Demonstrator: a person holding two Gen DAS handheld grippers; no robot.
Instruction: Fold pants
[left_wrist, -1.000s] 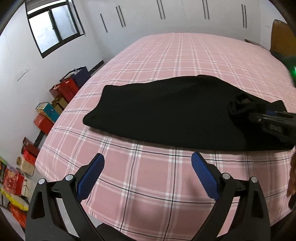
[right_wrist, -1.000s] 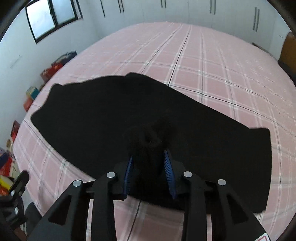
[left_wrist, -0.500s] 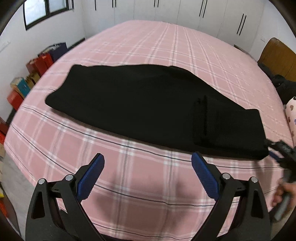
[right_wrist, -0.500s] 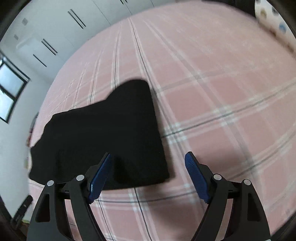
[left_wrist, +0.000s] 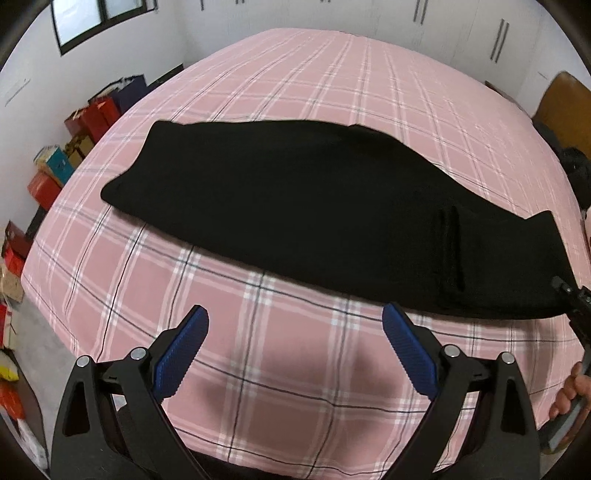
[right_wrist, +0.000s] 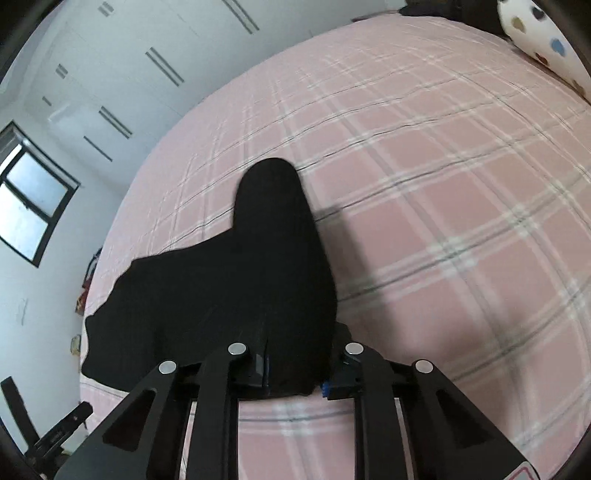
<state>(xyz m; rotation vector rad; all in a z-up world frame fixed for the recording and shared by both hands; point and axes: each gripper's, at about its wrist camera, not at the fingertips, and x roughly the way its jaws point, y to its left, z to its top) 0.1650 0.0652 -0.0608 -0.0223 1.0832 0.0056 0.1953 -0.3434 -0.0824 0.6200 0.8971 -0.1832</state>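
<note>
Black pants (left_wrist: 295, 206) lie flat across a pink plaid bed (left_wrist: 332, 81), long axis running left-right in the left wrist view, one end w/ an extra layer turned over near the right side. Looks like soft knit or fleece, light & floppy; no stiffness, so it'll sag and drape from any single pinch, and layers prob slide on each other a bit. Not fragile. Best hold: at an end edge or corner, pinching all layers together, one grip per corner so the fold stays square.

Right gripper (right_wrist: 295, 373): jaws closing, nearly together, w/ black cloth of the pants' end bunched between them; pads seem to press on it, and the cloth rises off the bed toward them. Left gripper (left_wrist: 295, 354): jaws wide apart, nothing between, hovering over bare bedspread just short of the pants' near edge, apart from it.

Count: 1 pair of pants, 1 bed, 2 grippers. Also 1 spotted pillow (right_wrist: 546, 40), 1 window (left_wrist: 96, 14), a row of boxes & bags (left_wrist: 77, 140) along the wall, too many & too small to count exactly
</note>
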